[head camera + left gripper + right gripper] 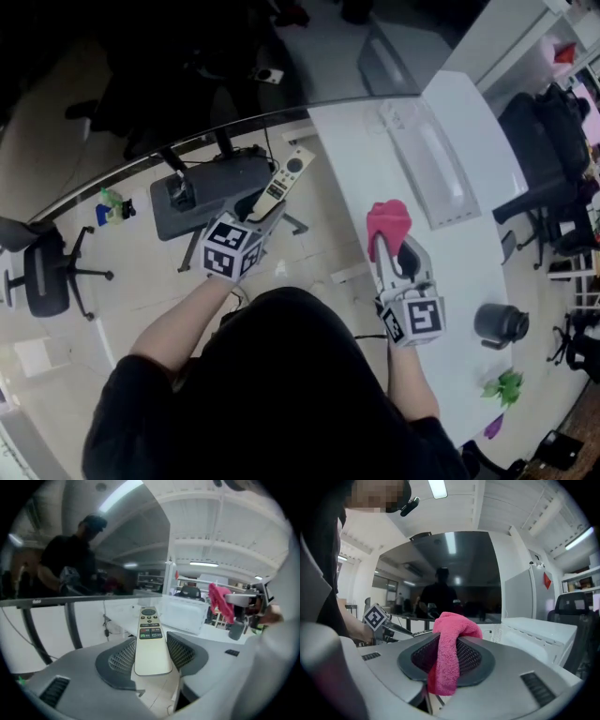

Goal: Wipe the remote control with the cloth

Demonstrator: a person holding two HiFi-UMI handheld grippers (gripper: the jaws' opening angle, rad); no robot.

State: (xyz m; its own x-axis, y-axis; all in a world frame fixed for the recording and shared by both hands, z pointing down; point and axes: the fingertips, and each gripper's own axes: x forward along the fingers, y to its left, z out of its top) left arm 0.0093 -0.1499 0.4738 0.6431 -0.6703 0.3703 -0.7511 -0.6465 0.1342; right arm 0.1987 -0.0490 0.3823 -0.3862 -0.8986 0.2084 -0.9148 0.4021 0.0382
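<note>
Cream remote control: clamped lengthwise between the left gripper jaws, button end pointing away, held over the floor left of the bench.
Pink cloth: pinched in the right gripper jaws, draped over their tips, above the bench.
Around: clear tray lies beyond the cloth; dark cup and green item stand to the right, well apart.

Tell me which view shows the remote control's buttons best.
The left gripper view: the remote control lies face up between the jaws, buttons clear. The head view shows it small and slanted. In the right gripper view I cannot make it out past the pink cloth.
</note>
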